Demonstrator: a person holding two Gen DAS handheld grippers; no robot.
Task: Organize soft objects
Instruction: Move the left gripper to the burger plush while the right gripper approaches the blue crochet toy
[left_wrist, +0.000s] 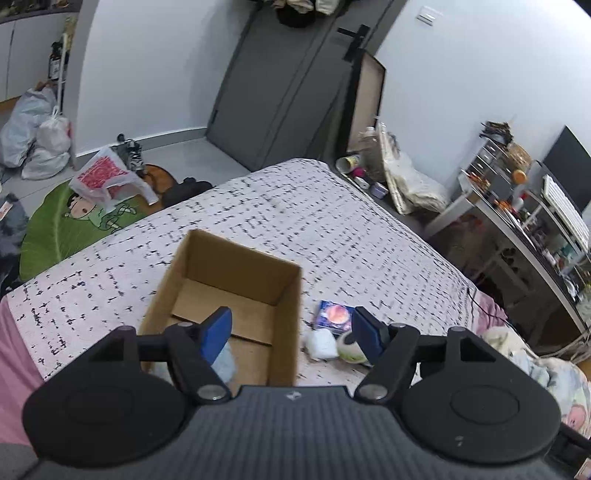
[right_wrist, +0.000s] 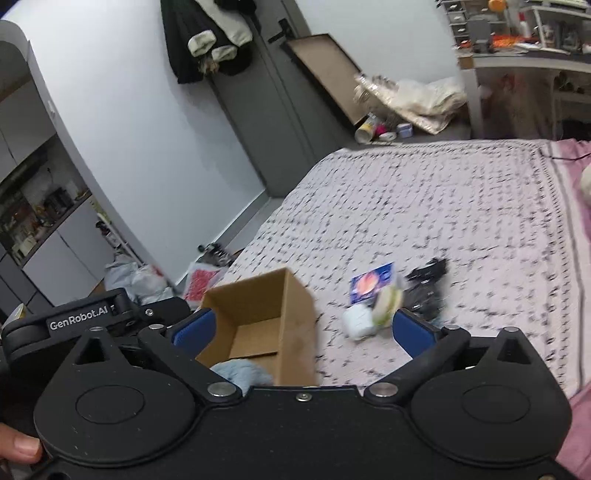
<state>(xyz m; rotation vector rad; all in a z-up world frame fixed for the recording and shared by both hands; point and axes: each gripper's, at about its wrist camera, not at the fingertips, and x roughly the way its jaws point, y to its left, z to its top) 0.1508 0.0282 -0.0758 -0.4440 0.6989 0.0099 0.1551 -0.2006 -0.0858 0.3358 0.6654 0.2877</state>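
An open cardboard box stands on the bed; it also shows in the right wrist view. A pale blue fluffy thing lies inside it, also seen in the right wrist view. Right of the box lie a white soft bundle, a white-green round plush, a blue card with an orange planet and a black soft item. My left gripper is open and empty above the box's right wall. My right gripper is open and empty above the box.
The bed cover is white with black marks, with pink sheet at its edges. The floor beyond holds a green rug, plastic bags and a grey door. A cluttered desk stands to the right.
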